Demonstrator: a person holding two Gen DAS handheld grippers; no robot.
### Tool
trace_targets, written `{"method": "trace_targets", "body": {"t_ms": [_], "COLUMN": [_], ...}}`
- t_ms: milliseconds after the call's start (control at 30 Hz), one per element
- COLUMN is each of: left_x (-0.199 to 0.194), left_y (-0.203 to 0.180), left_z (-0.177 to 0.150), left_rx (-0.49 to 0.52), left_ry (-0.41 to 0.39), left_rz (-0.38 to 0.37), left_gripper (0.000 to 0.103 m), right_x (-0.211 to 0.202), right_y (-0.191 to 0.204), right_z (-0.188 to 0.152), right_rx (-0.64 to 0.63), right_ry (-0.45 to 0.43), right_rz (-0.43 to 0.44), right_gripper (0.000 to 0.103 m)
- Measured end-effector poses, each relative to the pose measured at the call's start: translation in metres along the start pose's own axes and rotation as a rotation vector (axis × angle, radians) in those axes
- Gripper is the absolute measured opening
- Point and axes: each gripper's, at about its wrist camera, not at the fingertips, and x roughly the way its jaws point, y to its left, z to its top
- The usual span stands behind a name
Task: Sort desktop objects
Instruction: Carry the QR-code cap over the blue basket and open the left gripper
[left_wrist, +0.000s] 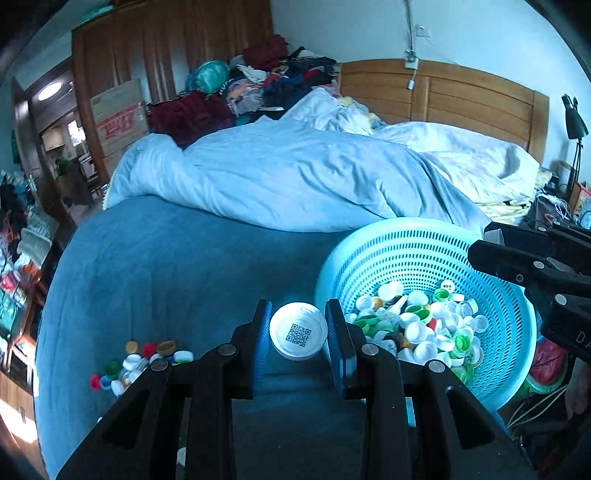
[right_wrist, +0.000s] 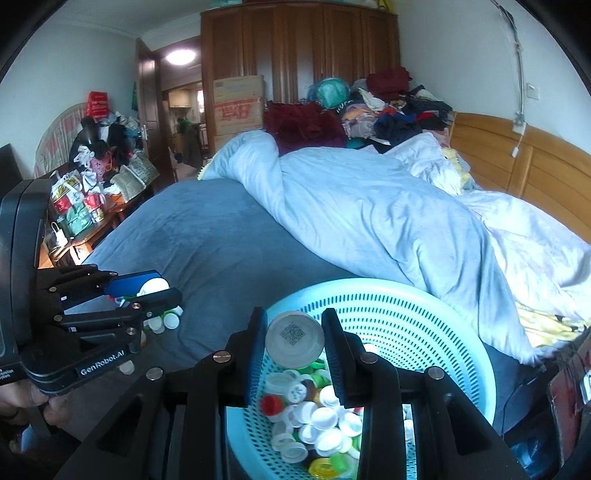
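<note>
Both hand-held grippers, left hand-held gripper (left_wrist: 298, 334) and right hand-held gripper (right_wrist: 294, 343), clamp caps (QR-coded).

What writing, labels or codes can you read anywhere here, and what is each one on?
"GenRobot.AI": white lettering on the left gripper body.
"DA": cut-off white letters on the right gripper body.
QR codes, not words: on the white cap and the grey cap.
Red print on the cardboard box: too blurred to read.
</note>
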Motion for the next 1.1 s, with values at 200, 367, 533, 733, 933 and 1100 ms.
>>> {"method": "trace_targets", "body": {"t_ms": [200,367,533,733,933,1100], "left_x": [0.011,0.020,0.033,0.048,0.060,0.074], "left_y": [-0.020,-0.031,-0.041,-0.049,-0.060,-0.064], "left_z": [0.008,0.012,0.013,0.011,0.009,0.006], "left_rx": [0.033,0.047,0.060,0.082,0.098,0.092], "left_ry": [0.020,0.042,0.088,0.145,0.204,0.274], "left_rz": [-0.013,-0.023,-0.042,-0.071,-0.102,-0.138], "left_gripper": [0.025,0.025,0.025,0.025,0.025,0.025], "right_x": [0.000,0.004,0.010,0.017,0.022,0.026], "right_y": [-0.018,-0.029,-0.038,-0.045,-0.050,-0.053], "right_z": [-0.001,-0.004,-0.009,-0.014,-0.019,-0.022], "right_rx": [0.024,0.045,0.069,0.084,0.101,0.119], "right_ry": [0.009,0.022,0.047,0.071,0.088,0.106], "right_rz": [-0.010,-0.007,0.003,0.009,0.019,0.027], "right_gripper": [0.033,0.033,0.033,0.033,0.034,0.034]}}
